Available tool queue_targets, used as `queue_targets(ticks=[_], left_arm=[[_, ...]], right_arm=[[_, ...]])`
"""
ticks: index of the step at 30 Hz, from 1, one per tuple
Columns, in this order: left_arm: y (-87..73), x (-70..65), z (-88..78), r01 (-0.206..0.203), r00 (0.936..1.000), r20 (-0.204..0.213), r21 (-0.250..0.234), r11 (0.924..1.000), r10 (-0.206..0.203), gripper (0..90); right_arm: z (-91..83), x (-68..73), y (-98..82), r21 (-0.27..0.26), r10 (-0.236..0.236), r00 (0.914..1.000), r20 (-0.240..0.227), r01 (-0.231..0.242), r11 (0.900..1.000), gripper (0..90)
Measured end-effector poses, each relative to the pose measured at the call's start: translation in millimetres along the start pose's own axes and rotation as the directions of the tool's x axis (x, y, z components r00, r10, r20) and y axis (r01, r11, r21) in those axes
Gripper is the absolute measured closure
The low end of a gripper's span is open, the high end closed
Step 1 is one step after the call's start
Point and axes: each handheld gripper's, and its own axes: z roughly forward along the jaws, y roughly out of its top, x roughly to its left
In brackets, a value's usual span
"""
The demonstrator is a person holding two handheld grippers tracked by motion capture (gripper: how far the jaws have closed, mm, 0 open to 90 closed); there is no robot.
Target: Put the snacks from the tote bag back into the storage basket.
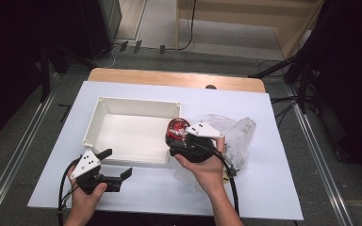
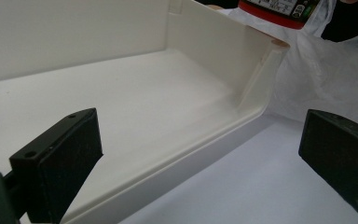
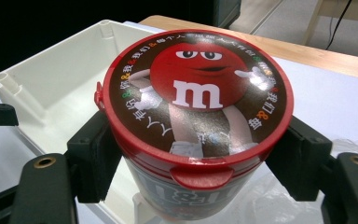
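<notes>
Two tongs at work over a white-covered table. Right tongs clamped on an M&M's candy tub, pads pressed against its sides just under the red lid rim, seen plainly in the right gripper view: right tongs, tub upright, red lid on, printed with a red candy character and a white "m". Held above the right end wall of a white plastic bin, near that bin's near right corner, partly over the bin and partly over the wall; whether clear of the rim or touching it, hard to tell. Bin standing open and bare inside, set toward the middle of the table, long sides running left to right. Crumpled clear plastic bag lying just right of the bin, toward the table's right edge, beneath and behind the right hand.

Left tongs spread apart with nothing between them, gripped by the left hand near the table's front edge, just outside the bin's near wall. In the left gripper view, left tongs straddling that near wall, one black pad over the bin floor, the other over the table cover; bag and tub bottom beyond the far corner.
</notes>
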Motion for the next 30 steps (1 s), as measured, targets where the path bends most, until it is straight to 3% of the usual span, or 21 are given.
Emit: queue_targets(ticks=[30], left_arm=[[0.7, 1.7, -2.6, 0.001, 1.0, -0.003, -0.007, 1.0, -0.001, 0.0]], right_arm=[[28.9, 26.6, 3.5, 0.033, -0.025, 0.9988, -0.043, 0.027, 0.999, 26.1]])
